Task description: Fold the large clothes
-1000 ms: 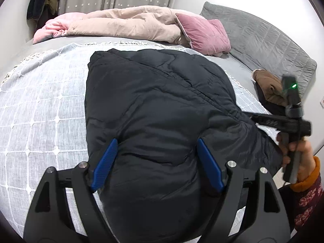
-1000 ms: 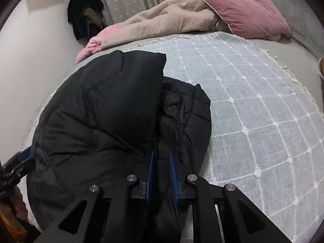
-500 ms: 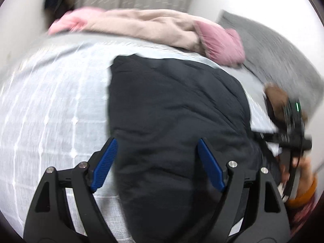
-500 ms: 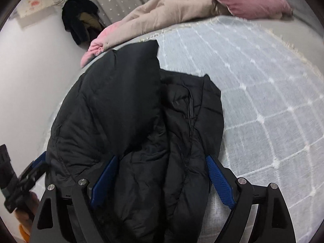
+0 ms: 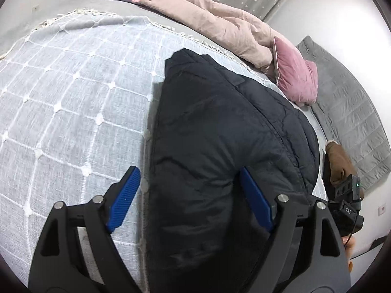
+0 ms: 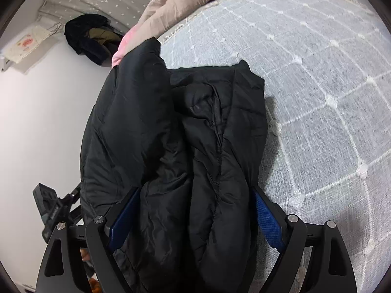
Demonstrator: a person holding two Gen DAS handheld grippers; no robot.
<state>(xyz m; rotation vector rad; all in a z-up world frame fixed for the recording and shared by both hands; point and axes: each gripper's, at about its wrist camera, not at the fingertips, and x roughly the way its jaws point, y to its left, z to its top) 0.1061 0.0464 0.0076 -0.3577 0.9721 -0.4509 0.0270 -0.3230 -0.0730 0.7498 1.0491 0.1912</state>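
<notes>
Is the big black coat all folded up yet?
Partly. The black coat already lies doubled lengthwise on the gray blanket, one side folded over the other. Neither tool holds it: the left tool and right tool are both open over it. Folding it shorter probably remains.

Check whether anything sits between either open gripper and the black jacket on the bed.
Nothing visible does. The left gripper and right gripper are both open, with the black jacket directly between and ahead of their fingers. The beige duvet and pink pillow lie beyond the jacket on the white throw.
</notes>
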